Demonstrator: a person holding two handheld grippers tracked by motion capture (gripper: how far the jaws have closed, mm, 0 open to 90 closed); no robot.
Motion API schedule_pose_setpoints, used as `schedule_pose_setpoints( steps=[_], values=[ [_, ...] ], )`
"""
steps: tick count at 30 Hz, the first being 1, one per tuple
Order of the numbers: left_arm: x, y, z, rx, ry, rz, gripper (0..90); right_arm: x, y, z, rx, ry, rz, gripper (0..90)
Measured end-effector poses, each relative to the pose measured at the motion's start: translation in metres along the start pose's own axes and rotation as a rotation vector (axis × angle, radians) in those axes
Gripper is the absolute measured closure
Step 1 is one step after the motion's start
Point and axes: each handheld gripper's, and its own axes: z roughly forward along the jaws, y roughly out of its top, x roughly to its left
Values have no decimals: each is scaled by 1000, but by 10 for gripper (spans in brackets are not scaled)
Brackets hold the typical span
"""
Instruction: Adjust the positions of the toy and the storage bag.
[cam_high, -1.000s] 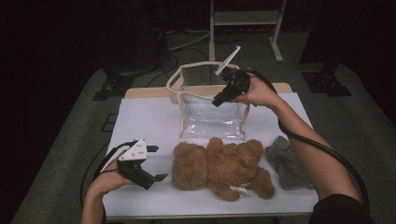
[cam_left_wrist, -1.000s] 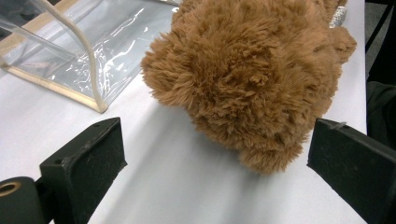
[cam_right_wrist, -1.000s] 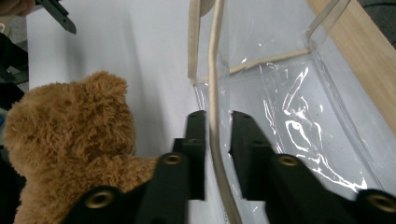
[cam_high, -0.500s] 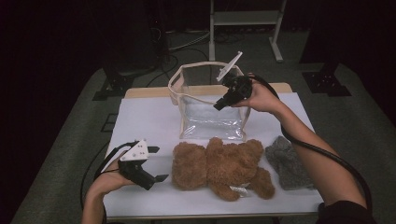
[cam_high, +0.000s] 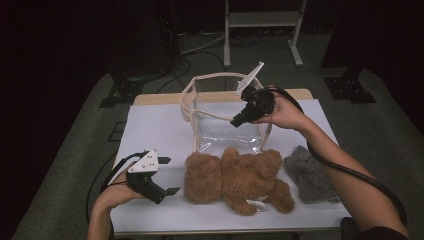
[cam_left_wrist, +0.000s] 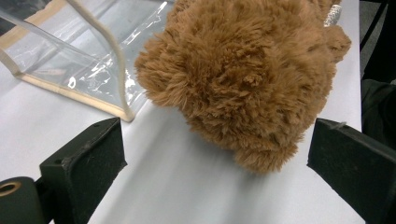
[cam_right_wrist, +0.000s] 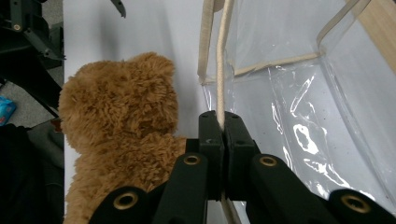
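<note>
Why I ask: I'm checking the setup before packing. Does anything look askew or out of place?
Nothing damaged or spilled. The brown plush teddy bear lies flat beside the clear plastic bag with cream trim, whose cream cord handle the right gripper pinches.

Bare table (cam_high: 150, 125) left of bag (cam_high: 225, 132); bear (cam_high: 235, 177) and grey cloth (cam_high: 310, 172) block the front edge, bag's mouth open above.

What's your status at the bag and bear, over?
Right gripper shut on the clear bag's cord handle. Left gripper open, jaws apart just short of the teddy bear. Grey cloth lies beside the bear, nothing blocking.
</note>
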Motion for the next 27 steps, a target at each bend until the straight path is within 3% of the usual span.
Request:
schedule_pose_setpoints(
  steps=[8, 16, 20, 27],
  values=[
    [0, 0, 1, 3, -7, 6, 33, 4, -6, -1, -17, 26, 15, 871],
    [0, -1, 1, 1, -7, 4, 33, 1, -9, -1, -29, 21, 25, 857],
    [1, -2, 0, 4, -8, 1, 32, 0, -10, -6, -69, 18, 51, 693],
    [1, -2, 2, 3, -8, 2, 32, 5, -8, -28, -146, 10, 38, 476]
  ],
)
